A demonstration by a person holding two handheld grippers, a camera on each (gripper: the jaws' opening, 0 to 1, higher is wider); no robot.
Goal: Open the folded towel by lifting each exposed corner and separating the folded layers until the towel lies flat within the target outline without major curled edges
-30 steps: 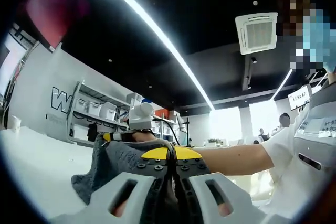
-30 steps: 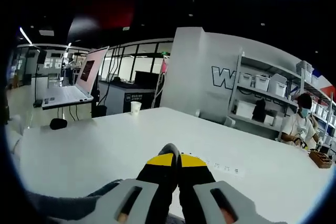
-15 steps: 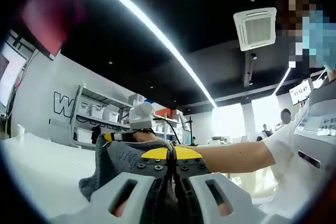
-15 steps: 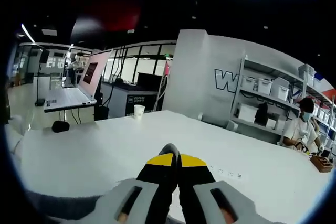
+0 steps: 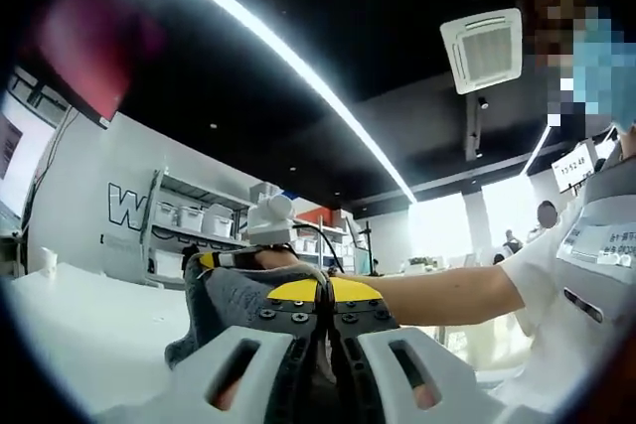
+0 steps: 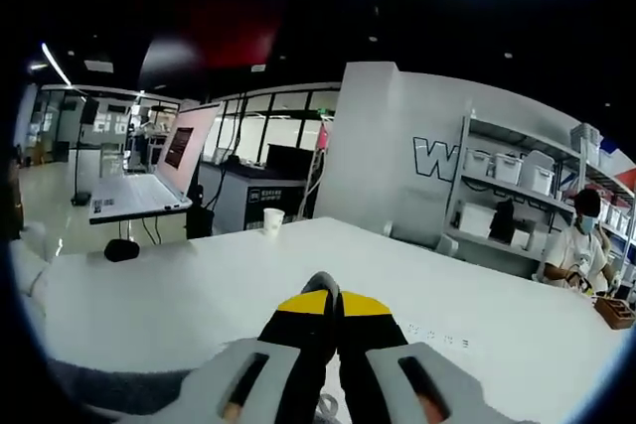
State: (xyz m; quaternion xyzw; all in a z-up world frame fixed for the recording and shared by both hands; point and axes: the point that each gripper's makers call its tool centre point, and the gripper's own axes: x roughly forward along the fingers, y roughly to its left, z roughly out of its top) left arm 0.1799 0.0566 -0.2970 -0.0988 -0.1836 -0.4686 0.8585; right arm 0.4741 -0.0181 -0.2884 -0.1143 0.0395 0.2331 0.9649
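Observation:
The grey towel [image 5: 235, 311] hangs bunched above the white table [image 5: 79, 330] in the left gripper view. My left gripper [image 5: 323, 293] is shut on its near edge, with cloth pinched between the yellow-tipped jaws. Just behind and to the left, my right gripper [image 5: 238, 259] grips the towel's upper edge, held by a person's bare forearm [image 5: 447, 297]. In the right gripper view, my right gripper [image 6: 325, 297] is shut with a sliver of grey cloth at its tips. More of the towel [image 6: 99, 389] trails at the lower left over the table [image 6: 199, 285].
A paper cup [image 6: 268, 220] stands at the table's far edge, with an open laptop [image 6: 149, 181] on a desk beyond. Shelving with white bins [image 6: 497, 201] lines the wall, and a seated person [image 6: 574, 245] is at the right. The person holding the grippers [image 5: 581, 275] stands close on the right.
Both views have tilted slightly upward, and the table sits lower in the picture. The towel stays pinched in both grippers and hangs a little higher off the table.

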